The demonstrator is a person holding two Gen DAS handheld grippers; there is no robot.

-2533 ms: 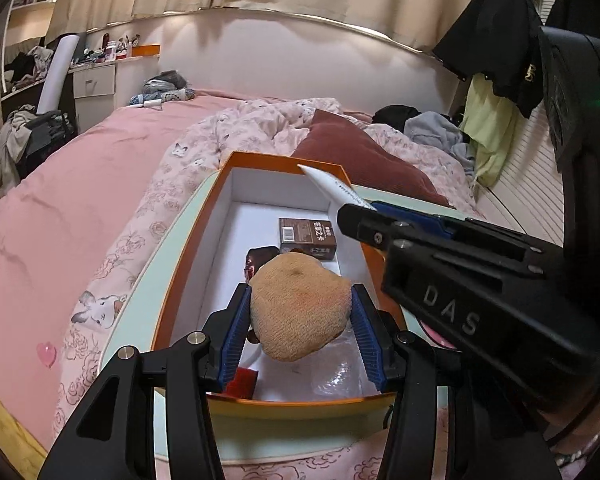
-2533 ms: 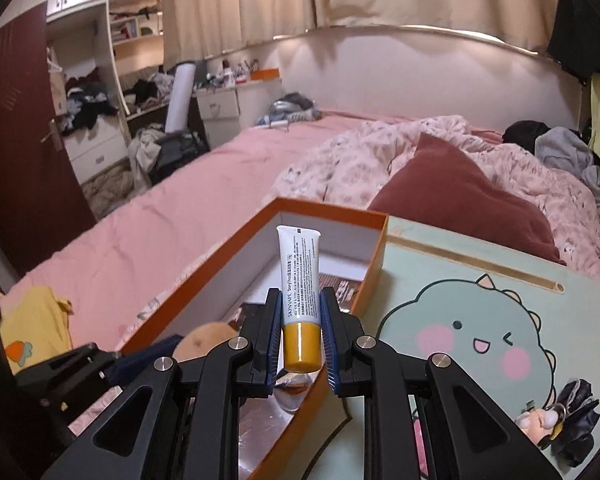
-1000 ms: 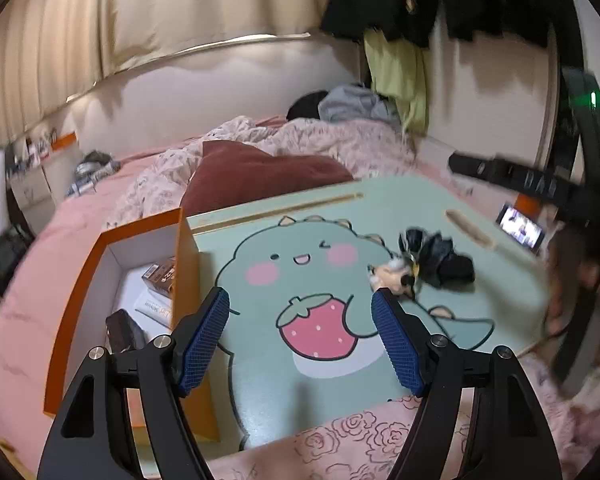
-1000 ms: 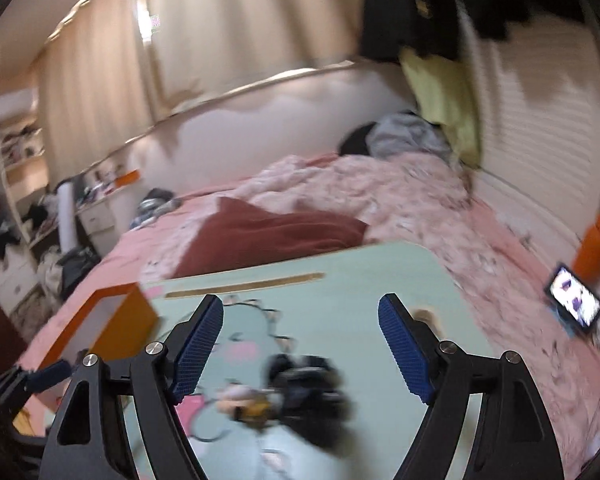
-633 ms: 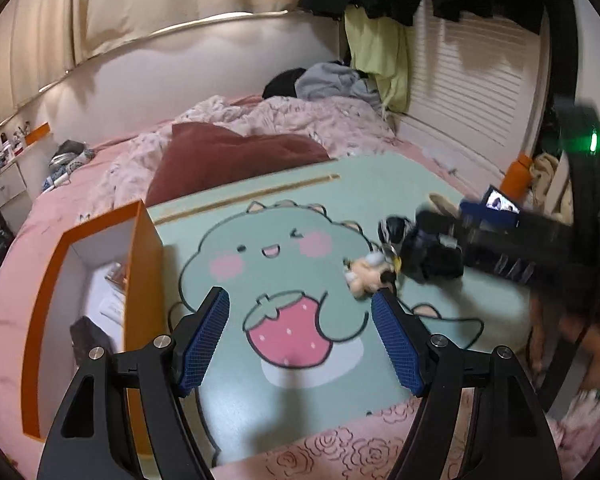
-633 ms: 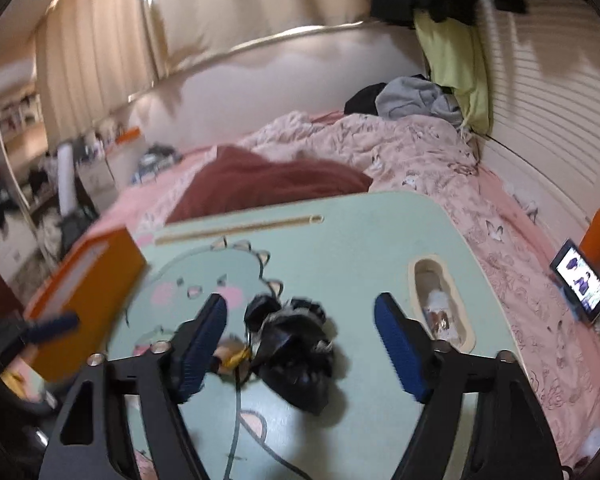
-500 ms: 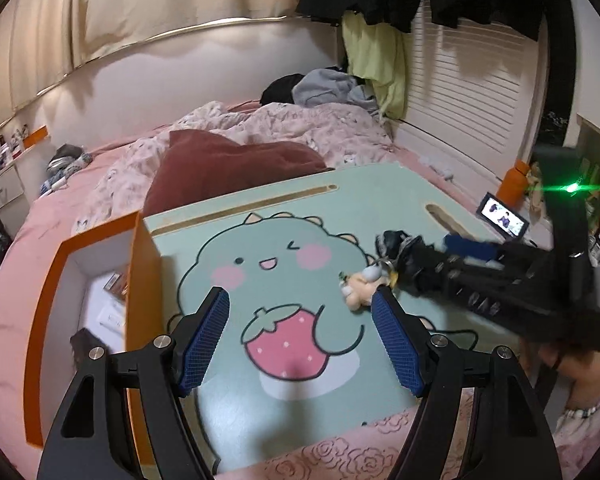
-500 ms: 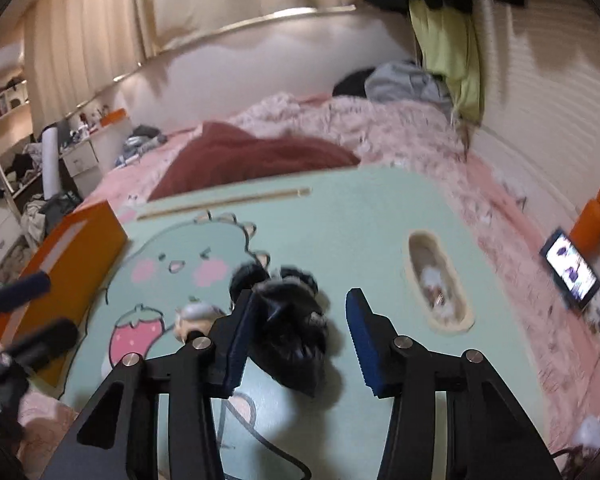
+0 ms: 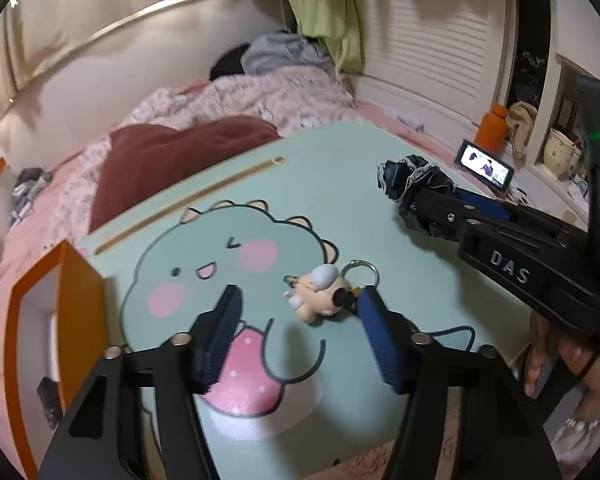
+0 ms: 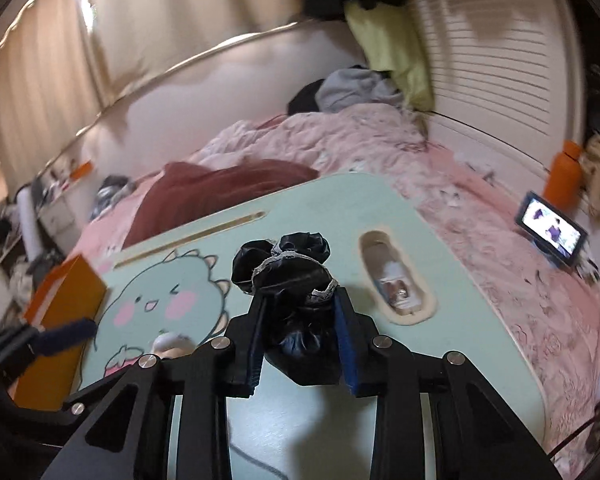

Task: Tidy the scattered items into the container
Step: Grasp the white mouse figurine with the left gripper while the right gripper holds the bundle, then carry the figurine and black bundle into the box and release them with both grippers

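A small beige plush keychain [image 9: 318, 292] with a metal ring lies on the mint-green lap table [image 9: 380, 184]. My left gripper [image 9: 300, 316] straddles it with the jaws closing. The right pad is next to the plush and the left pad stands well clear. A black lace-trimmed hair scrunchie [image 10: 296, 280] sits further right on the table [image 10: 300, 208]. My right gripper [image 10: 300, 320] is closing on it, both pads against its sides. The left wrist view also shows the scrunchie [image 9: 412, 176] and the right gripper [image 9: 424, 208]. The orange box [image 9: 80, 280] stands at the table's left end.
A maroon pillow [image 9: 172, 160] and a pink quilt lie behind the table. A lit phone [image 10: 552, 236] and an orange bottle [image 10: 564, 176] sit at the right. The table has an oval recess [image 10: 396, 280] with small things in it. A person's hand [image 9: 548, 360] holds the right gripper.
Both grippers left the box without the sponge and the tube and swung right over the table. The left one came down around the keychain and narrowed. The right one lowered and closed on the scrunchie.
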